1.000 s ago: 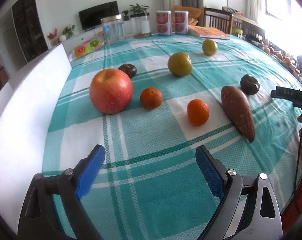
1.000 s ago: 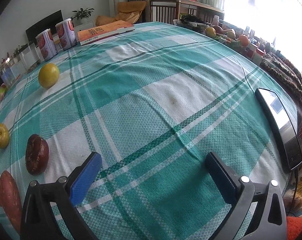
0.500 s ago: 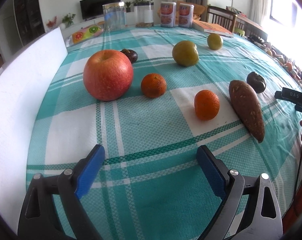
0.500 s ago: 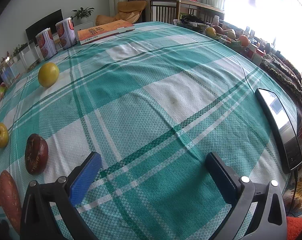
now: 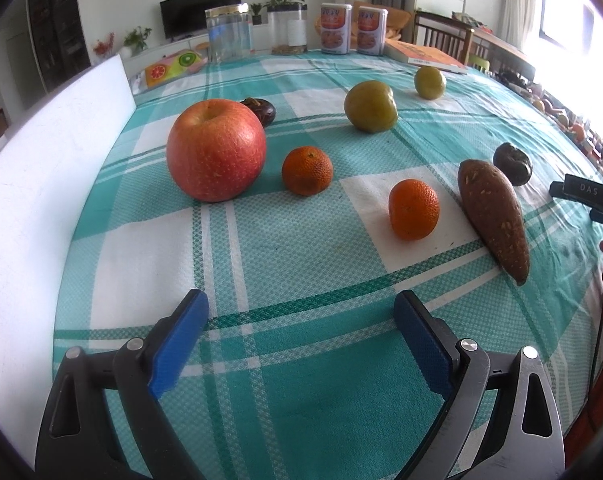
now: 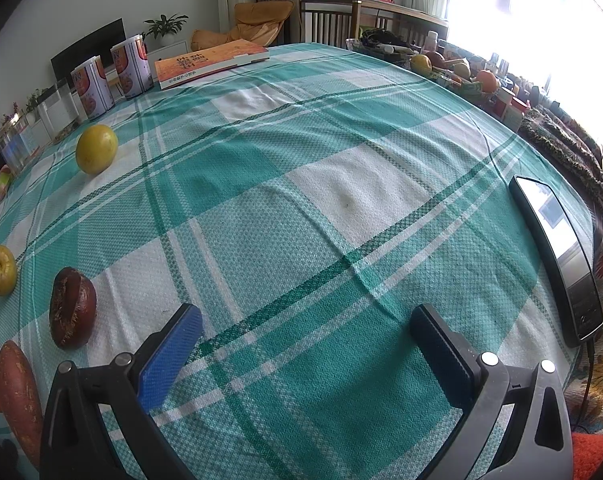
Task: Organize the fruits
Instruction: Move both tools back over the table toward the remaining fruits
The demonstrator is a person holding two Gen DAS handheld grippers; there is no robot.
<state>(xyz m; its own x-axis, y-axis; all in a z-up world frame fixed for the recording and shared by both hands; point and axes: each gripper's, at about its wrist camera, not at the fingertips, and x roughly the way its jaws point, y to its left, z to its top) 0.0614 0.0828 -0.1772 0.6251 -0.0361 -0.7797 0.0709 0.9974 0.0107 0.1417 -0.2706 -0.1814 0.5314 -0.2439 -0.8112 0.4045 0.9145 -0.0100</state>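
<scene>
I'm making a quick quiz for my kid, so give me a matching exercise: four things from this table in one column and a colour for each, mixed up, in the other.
Things:
1. apple
2. sweet potato
3. phone
4. book

Colours:
A. black with a glossy screen
B. orange cover
C. red, finely speckled
D. reddish brown

Pairs: 1-C, 2-D, 3-A, 4-B
</scene>
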